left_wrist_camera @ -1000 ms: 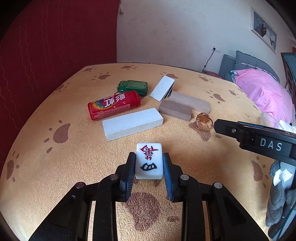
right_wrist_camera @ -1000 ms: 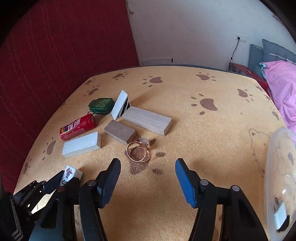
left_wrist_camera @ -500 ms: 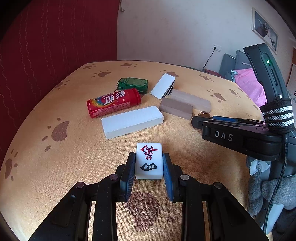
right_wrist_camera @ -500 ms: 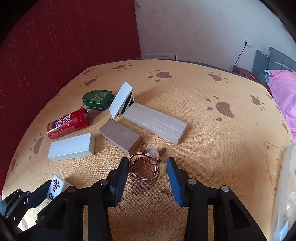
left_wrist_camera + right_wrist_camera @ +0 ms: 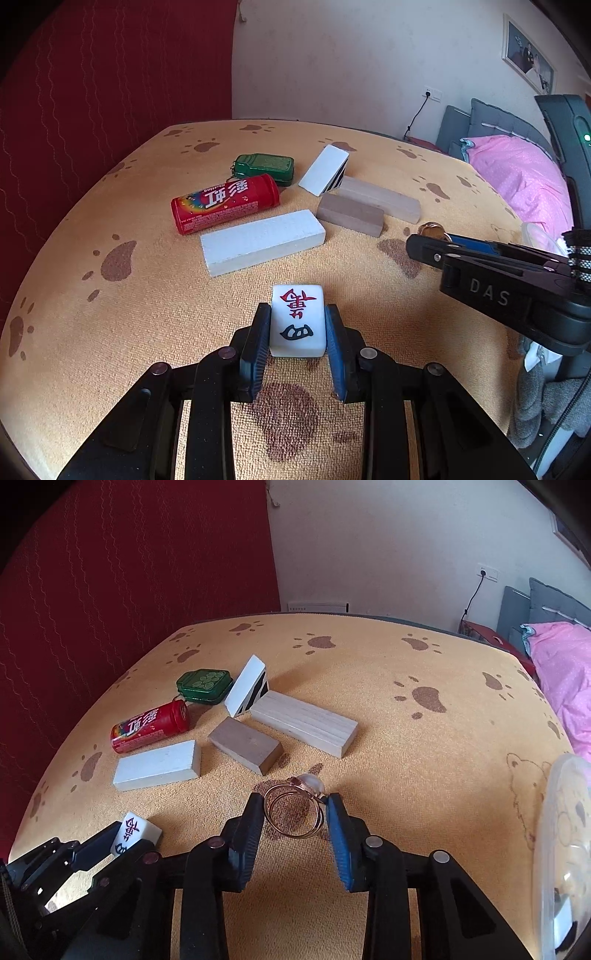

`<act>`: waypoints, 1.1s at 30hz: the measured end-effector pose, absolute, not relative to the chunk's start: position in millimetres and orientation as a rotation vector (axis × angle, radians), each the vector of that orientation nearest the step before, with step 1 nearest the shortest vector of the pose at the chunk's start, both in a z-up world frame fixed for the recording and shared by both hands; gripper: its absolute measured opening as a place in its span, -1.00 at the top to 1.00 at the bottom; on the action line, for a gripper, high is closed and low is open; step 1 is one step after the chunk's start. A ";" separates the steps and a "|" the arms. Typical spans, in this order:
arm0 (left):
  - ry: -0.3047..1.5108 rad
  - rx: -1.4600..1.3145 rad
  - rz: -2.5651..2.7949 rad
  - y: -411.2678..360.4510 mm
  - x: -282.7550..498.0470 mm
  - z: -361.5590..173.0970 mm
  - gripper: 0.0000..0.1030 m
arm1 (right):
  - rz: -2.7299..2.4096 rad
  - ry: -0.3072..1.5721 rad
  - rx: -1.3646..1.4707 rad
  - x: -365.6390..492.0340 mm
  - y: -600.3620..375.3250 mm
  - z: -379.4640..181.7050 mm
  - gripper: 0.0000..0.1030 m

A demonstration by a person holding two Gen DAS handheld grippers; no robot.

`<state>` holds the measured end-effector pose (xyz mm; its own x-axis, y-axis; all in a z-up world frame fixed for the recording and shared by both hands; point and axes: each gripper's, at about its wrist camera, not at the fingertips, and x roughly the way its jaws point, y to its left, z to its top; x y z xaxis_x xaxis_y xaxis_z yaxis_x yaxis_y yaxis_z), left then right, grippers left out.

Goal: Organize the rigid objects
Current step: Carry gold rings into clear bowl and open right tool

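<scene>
L gripper [image 5: 297, 326] clamped on white mahjong tile [image 5: 297, 320], pads flat vs both long sides, tile face up w/ red + black characters, low over yellow paw-print cloth [image 5: 147, 295]. R gripper [image 5: 295, 814] closed down around gold wire ring [image 5: 293, 812], fingers at its left + right edges, touching or nearly so; firm grip or not: can't tell. Ring's pale bead end toward far side, over a brown spot on cloth. Beyond, in a loose cluster: white block [image 5: 262, 242], red can [image 5: 225, 203] on its side, green tin [image 5: 266, 168], brown block [image 5: 351, 214], long pale wood block [image 5: 304, 722], white wedge [image 5: 246, 690] leaning tilted on that block's end. Clear lid [image 5: 561, 849] at R edge.
</scene>
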<state>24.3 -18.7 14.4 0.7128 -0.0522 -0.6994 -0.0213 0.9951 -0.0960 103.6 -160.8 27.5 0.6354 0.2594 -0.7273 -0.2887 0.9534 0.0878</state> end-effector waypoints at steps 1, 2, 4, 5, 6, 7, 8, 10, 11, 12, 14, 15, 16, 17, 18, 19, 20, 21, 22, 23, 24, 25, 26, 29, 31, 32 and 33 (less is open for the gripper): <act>0.778 -0.099 -0.017 -19.0 24.1 14.4 0.42 | 0.309 0.822 -0.030 101.3 -164.2 29.0 0.28; 0.778 -0.099 -0.017 -18.7 24.3 14.4 0.42 | 0.303 0.819 -0.022 99.0 -167.9 30.3 0.28; 0.778 -0.099 -0.017 -18.7 24.3 14.5 0.42 | 0.289 0.816 -0.004 94.9 -175.7 32.1 0.28; 0.778 -0.098 -0.018 -18.9 24.1 14.4 0.42 | 0.284 0.815 0.006 92.4 -179.6 33.0 0.28; 0.778 -0.098 -0.018 -19.3 24.2 14.2 0.42 | 0.278 0.813 0.013 89.9 -183.1 33.8 0.28; 0.778 -0.097 -0.017 -19.5 23.9 14.1 0.42 | 0.272 0.810 0.021 87.2 -186.8 34.6 0.28; 0.778 -0.097 -0.017 -19.6 23.9 14.1 0.42 | 0.266 0.809 0.029 84.7 -190.2 35.3 0.28; 0.778 -0.098 -0.017 -19.4 24.2 14.2 0.42 | 0.255 0.805 0.044 79.8 -196.5 36.8 0.28; 0.778 -0.098 -0.017 -19.4 24.2 14.2 0.42 | 0.251 0.803 0.050 77.3 -200.1 38.0 0.28; 0.778 -0.097 -0.017 -19.4 24.2 14.2 0.42 | 0.247 0.800 0.055 75.2 -202.6 39.1 0.28; 0.778 -0.096 -0.017 -19.6 24.2 14.0 0.42 | 0.239 0.793 0.064 70.8 -207.7 41.2 0.28; 0.778 -0.095 -0.017 -19.8 24.2 13.9 0.42 | 0.235 0.789 0.067 68.1 -210.4 42.4 0.28; 0.778 -0.096 -0.017 -19.9 24.2 13.9 0.42 | 0.230 0.784 0.070 66.1 -212.8 43.5 0.28; 0.778 -0.095 -0.017 -19.9 24.2 13.9 0.42 | 0.223 0.781 0.071 63.9 -215.2 44.2 0.28; 0.778 -0.095 -0.017 -19.9 24.2 13.9 0.42 | 0.217 0.778 0.073 62.0 -217.8 44.8 0.28; 0.778 -0.095 -0.017 -20.0 24.0 13.8 0.43 | 0.212 0.777 0.075 60.1 -220.6 45.2 0.28; 0.778 -0.095 -0.017 -19.9 24.2 13.9 0.42 | 0.206 0.777 0.076 58.4 -223.2 45.3 0.28; 0.778 -0.095 -0.017 -19.9 24.3 13.9 0.42 | 0.199 0.777 0.078 56.8 -226.2 45.5 0.28; 0.778 -0.095 -0.017 -20.0 24.3 13.9 0.43 | 0.191 0.776 0.080 54.9 -229.9 45.8 0.28; 0.778 -0.095 -0.017 -20.0 24.3 13.9 0.43 | 0.182 0.776 0.084 53.2 -233.8 46.1 0.28; 0.778 -0.095 -0.017 -20.0 24.3 13.9 0.43 | 0.173 0.775 0.089 51.9 -237.8 46.5 0.28; 0.778 -0.095 -0.017 -20.0 24.3 14.0 0.43 | 0.162 0.774 0.096 50.6 -242.1 47.1 0.28; 0.778 -0.095 -0.017 -20.1 24.3 14.0 0.43 | 0.152 0.771 0.103 49.3 -246.4 47.8 0.28; 0.779 -0.091 -0.015 -20.3 24.3 13.3 0.43 | 0.121 0.760 0.118 45.9 -258.3 50.4 0.28; 0.780 -0.089 -0.014 -20.7 24.8 13.2 0.43 | 0.101 0.752 0.128 43.1 -266.5 51.9 0.28; 0.780 -0.086 -0.012 -21.1 25.2 12.9 0.43 | 0.091 0.748 0.133 41.5 -271.0 52.6 0.28; 0.780 -0.084 -0.011 -21.4 25.2 12.9 0.43 | 0.081 0.745 0.138 40.3 -275.3 53.1 0.28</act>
